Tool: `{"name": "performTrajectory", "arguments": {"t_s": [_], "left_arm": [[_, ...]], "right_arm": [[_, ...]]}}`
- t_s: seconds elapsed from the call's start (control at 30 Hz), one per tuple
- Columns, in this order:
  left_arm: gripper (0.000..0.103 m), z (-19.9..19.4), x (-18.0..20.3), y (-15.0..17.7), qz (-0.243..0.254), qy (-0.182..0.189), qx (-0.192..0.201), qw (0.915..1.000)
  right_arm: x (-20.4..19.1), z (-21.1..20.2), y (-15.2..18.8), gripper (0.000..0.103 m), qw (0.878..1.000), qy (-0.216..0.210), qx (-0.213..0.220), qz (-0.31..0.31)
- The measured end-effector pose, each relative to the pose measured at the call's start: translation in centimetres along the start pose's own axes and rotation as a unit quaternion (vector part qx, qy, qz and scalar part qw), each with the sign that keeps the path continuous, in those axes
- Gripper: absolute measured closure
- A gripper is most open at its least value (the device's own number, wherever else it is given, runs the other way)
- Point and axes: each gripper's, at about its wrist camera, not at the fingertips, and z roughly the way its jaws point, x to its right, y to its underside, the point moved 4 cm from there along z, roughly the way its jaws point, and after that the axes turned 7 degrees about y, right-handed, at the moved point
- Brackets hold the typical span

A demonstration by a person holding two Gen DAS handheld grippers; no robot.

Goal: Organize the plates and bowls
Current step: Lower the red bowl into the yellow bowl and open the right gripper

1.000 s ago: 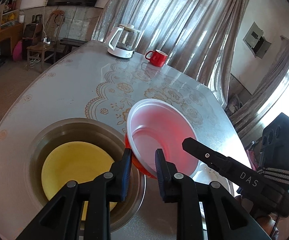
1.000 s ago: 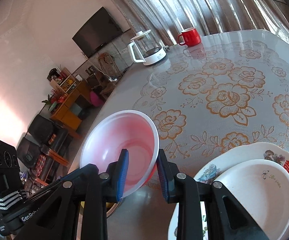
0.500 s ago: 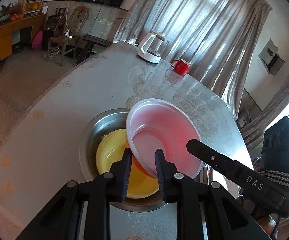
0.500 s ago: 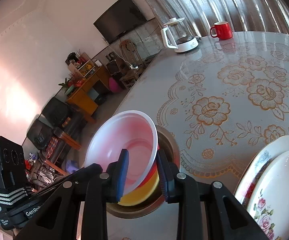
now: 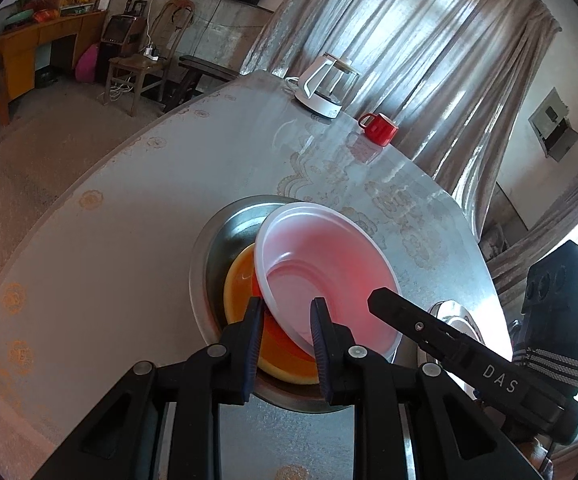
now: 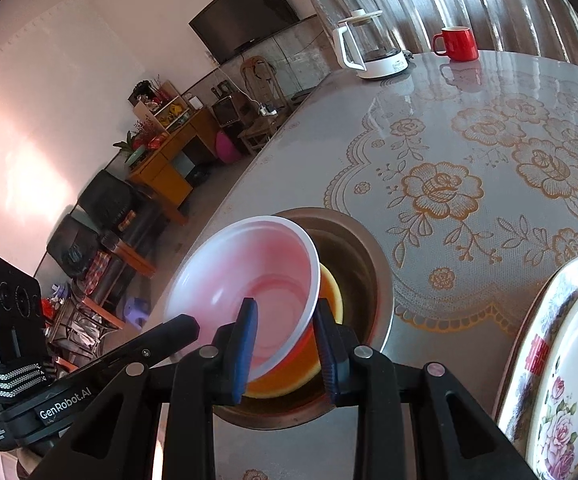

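Hiding yellow bowl (image 5: 241, 280), seemingly: pink bowl (image 5: 329, 264)

Both views ride on the hand-held grippers, looking steeply down along the fingers from close above the table (image 5: 137, 208). Left wrist view faces the curtains (image 5: 429, 60); right wrist view faces the television (image 6: 249, 28). Shared: pink bowl (image 5: 325, 268) (image 6: 249, 276), steel basin (image 5: 225, 240) (image 6: 361, 264), kettle (image 5: 325, 88) (image 6: 373, 46), red mug (image 5: 379, 130) (image 6: 455, 44).
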Motion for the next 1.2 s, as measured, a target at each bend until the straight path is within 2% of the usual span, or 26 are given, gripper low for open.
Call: {"name": "performTrajectory", "arguments": {"t_s": [0.33,0.57,0.7,1.03,1.17,1.2], "left_arm": [[0.08,1.4,-1.1,0.1,-0.004,-0.005,-0.014,0.9999],[0.08,2.0,-1.0,0.1,0.011,-0.019,-0.012,0.9997],[0.08,2.1,-0.8,0.2,0.025,-0.029,-0.009,0.9992],[0.08,2.4,-0.6,0.4,0.047,-0.05,0.002,0.9977],[0.08,2.7,-0.2,0.6,0.076,-0.078,0.009,0.994],[0.08,2.8,-0.2,0.6,0.079,-0.082,0.01,0.9934]], "right_arm": [[-0.2,0.9,0.7,0.074,1.0,0.012,-0.014,-0.014],[0.3,1.3,1.1,0.074,0.999,0.022,-0.021,-0.018],[0.5,1.3,1.1,0.074,0.999,0.025,-0.018,-0.022],[-0.2,0.7,1.6,0.076,0.996,0.064,0.002,-0.059],[-0.4,0.4,1.7,0.077,0.994,0.083,0.015,-0.075],[-0.5,0.5,1.7,0.08,0.992,0.09,0.017,-0.083]]}}
